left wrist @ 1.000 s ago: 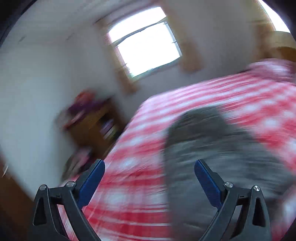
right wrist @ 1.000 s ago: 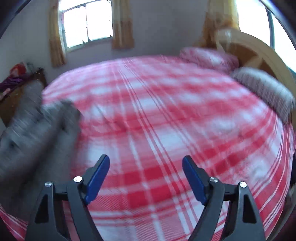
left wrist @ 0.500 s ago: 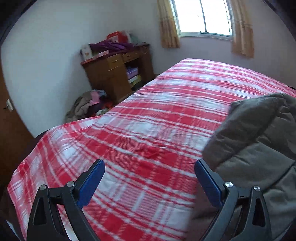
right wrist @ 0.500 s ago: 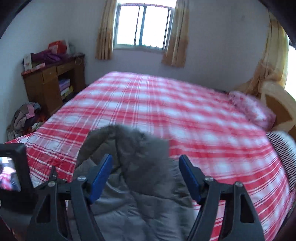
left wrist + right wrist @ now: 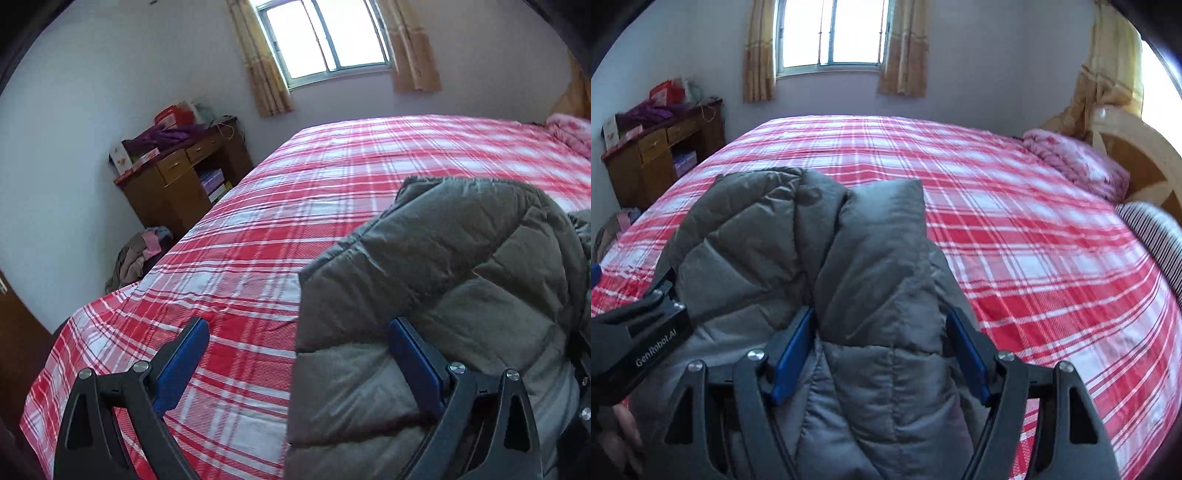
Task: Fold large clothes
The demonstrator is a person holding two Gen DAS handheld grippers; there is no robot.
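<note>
A grey quilted puffer jacket (image 5: 798,251) lies bunched on the near part of a bed with a red and white checked sheet (image 5: 1015,206). My right gripper (image 5: 879,354) is open with a thick fold of the jacket lying between its blue pads, not pinched. My left gripper (image 5: 299,362) is open at the jacket's (image 5: 443,280) left edge; its right pad (image 5: 413,365) rests against the fabric and its left pad is over bare sheet (image 5: 240,251). The left gripper's body (image 5: 639,339) shows at the left of the right wrist view.
A wooden desk (image 5: 177,181) with boxes and clothes on top stands left of the bed, with a clothes pile (image 5: 136,254) on the floor beside it. A pink pillow (image 5: 1078,162), a striped pillow (image 5: 1152,229) and a wooden headboard (image 5: 1137,155) are at the right. A curtained window (image 5: 831,33) is behind.
Both views swung and settled towards the bed's foot side. The right gripper moved onto the jacket, which now lies between its pads. The left gripper closed in on the jacket's left edge.
</note>
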